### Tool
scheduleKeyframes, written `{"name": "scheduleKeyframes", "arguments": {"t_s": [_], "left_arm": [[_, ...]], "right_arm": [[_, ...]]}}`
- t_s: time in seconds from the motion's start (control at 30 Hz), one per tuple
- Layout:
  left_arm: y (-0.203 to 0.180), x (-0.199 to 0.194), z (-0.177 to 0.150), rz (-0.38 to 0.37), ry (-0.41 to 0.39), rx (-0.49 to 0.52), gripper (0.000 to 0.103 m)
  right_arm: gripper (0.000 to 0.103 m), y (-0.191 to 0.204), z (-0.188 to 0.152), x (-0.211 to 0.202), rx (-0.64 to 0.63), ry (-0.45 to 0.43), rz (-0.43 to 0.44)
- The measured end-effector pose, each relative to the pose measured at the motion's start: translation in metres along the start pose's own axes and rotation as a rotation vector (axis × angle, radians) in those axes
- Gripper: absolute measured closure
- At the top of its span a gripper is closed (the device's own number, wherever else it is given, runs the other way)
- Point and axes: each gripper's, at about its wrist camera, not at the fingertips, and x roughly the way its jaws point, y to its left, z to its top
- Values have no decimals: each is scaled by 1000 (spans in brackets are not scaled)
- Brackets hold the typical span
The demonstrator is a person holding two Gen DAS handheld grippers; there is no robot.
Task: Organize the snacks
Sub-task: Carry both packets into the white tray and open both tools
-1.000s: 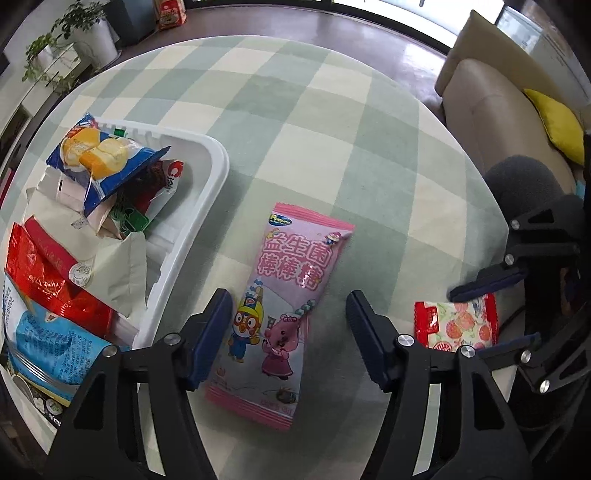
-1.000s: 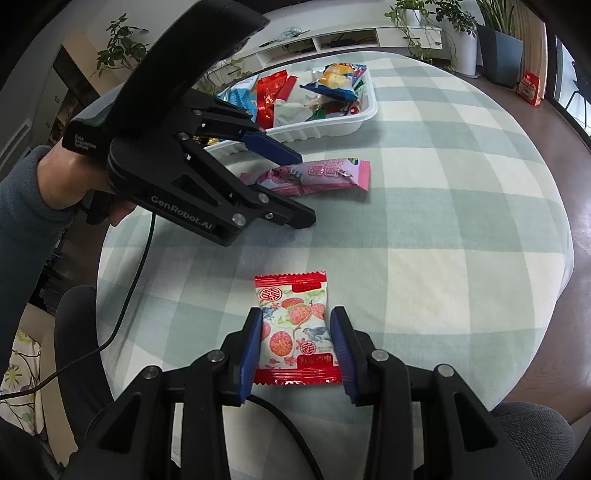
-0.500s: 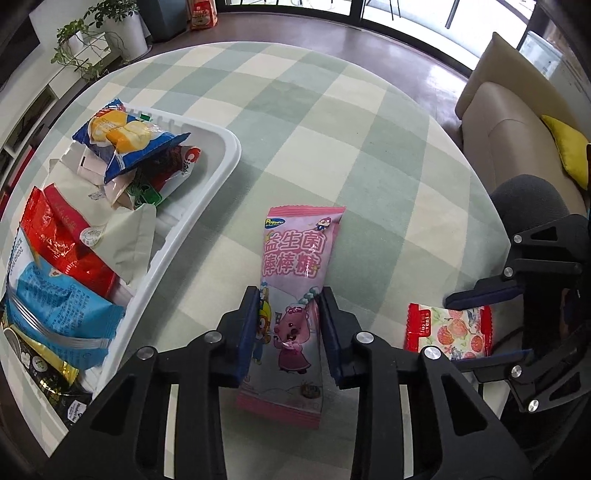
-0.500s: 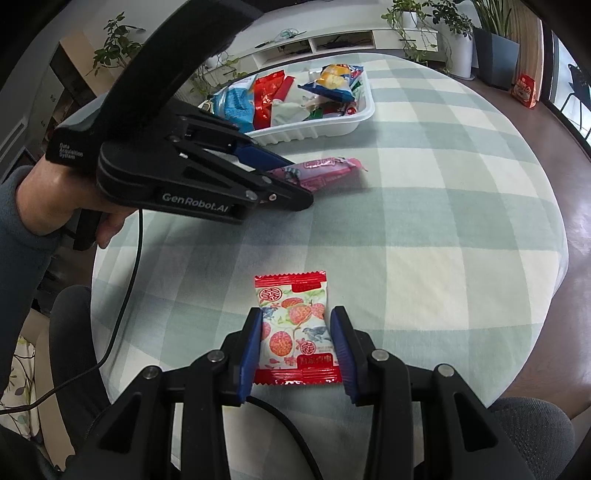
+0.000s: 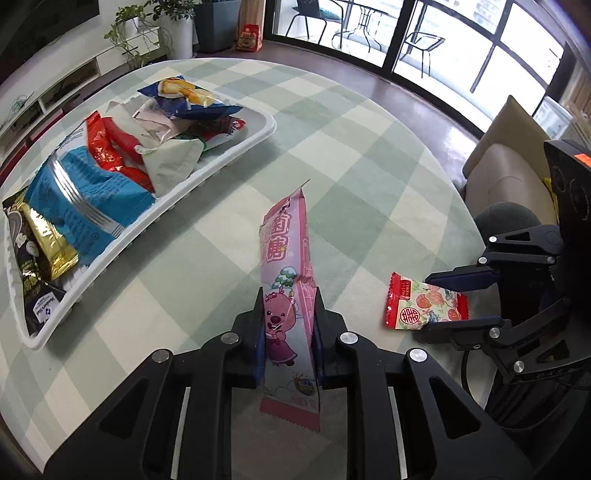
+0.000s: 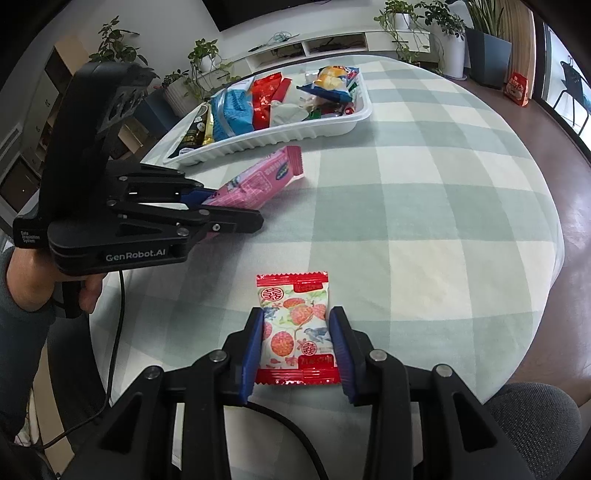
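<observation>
My left gripper (image 5: 288, 295) is closing and its pads press the lower half of a long pink snack packet (image 5: 284, 236) with cartoon animals. The packet is turned on edge and raised over the checked tablecloth; the right wrist view shows the pink packet (image 6: 266, 173) sticking out of the left gripper (image 6: 236, 208) toward the tray. My right gripper (image 6: 295, 314) is closing too, pads against both sides of a small red and white fruit packet (image 6: 291, 295) lying flat on the cloth. The same red packet (image 5: 410, 299) shows in the left wrist view.
A white tray (image 5: 221, 162) filled with several snack bags stands at the table's far left side. The round table's edge (image 6: 546, 258) curves close on the right. A beige sofa (image 5: 509, 166) and potted plants (image 6: 406, 18) stand beyond. A person's hand (image 6: 33, 280) holds the left tool.
The left jaws came together on the pink packet, and it rose off the cloth and rolled onto its edge. The right gripper stayed around the red packet.
</observation>
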Motion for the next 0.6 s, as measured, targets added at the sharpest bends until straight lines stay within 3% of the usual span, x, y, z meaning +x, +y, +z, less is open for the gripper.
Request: {"name": "scheduleKeyframes", "arguments": {"t_s": [0.4, 0.6], "left_arm": [[43, -72, -61, -74, -236, -290, 86], [88, -119, -62, -13, -325, -376, 86]], "right_arm": [[65, -5, 4, -17, 65, -83, 43], [65, -10, 37, -39, 84, -157, 45]]}}
